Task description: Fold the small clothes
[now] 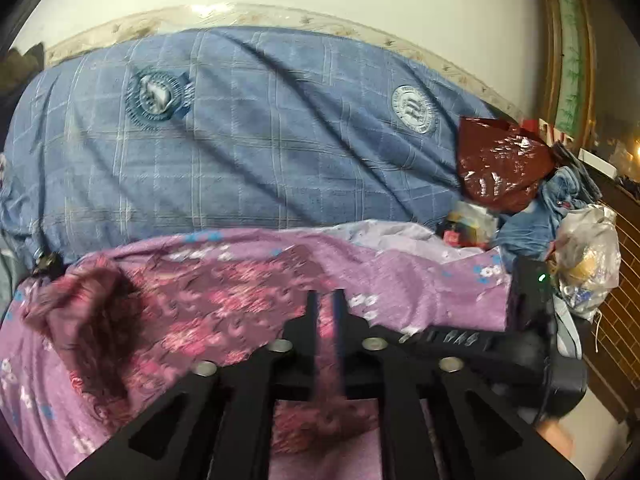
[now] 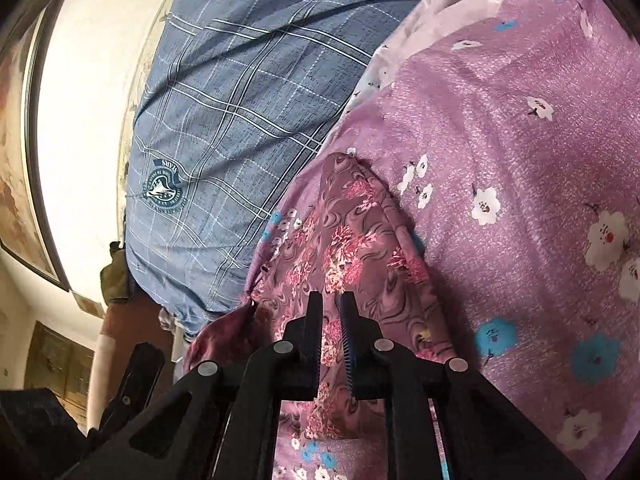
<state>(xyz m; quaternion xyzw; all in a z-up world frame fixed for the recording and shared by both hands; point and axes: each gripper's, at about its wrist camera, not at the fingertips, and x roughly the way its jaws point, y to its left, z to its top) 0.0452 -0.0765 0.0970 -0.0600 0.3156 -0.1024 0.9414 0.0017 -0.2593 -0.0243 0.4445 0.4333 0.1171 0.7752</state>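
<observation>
From my left tool (image 1: 326,300), jaws stand narrowly apart above the maroon floral garment (image 1: 192,308), with nothing gripped that I can make out. The garment lies crumpled on the purple flowered bedsheet (image 1: 440,284), spreading from the tool toward 9 o'clock, where one bunched end rises. At 12 o'clock a blue checked quilt (image 1: 248,136) is heaped against the pale wall. A dark red plastic bag (image 1: 500,168) and a clear plastic bag (image 1: 588,256) sit at 2 and 3 o'clock.

From my right tool (image 2: 331,304), the jaws are likewise narrow, the garment (image 2: 344,240) lying under and just ahead of them toward 12 o'clock; I cannot tell whether the fingers touch the cloth. The quilt (image 2: 240,100) fills 11 o'clock, the bedsheet (image 2: 520,160) 2 o'clock.
</observation>
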